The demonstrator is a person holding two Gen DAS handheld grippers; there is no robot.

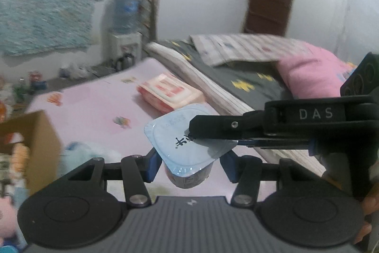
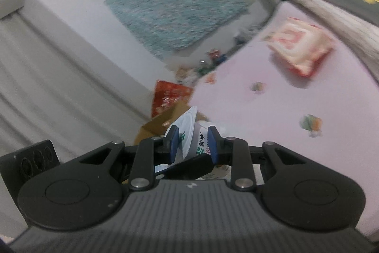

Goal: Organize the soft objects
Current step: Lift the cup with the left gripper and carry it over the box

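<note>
Yogurt cup (image 1: 187,153) is in the air over the pink bed sheet (image 1: 94,110), held two ways. The left gripper (image 1: 188,165) has its fingers clamped on the cup body. The right gripper (image 2: 193,146) has its fingers pinching the foil lid's rim and the cup top.

Risks:
- Foil is thin. If the hands drift apart, I'd expect the lid to peel or tear and the cup to spill on the sheet.
- Cup wall is soft, so too much squeeze could crush it.
- Cardboard box (image 1: 35,134) sits nearby to the left and tissue pack (image 1: 170,94) beyond; a wide swing could clip either.
</note>
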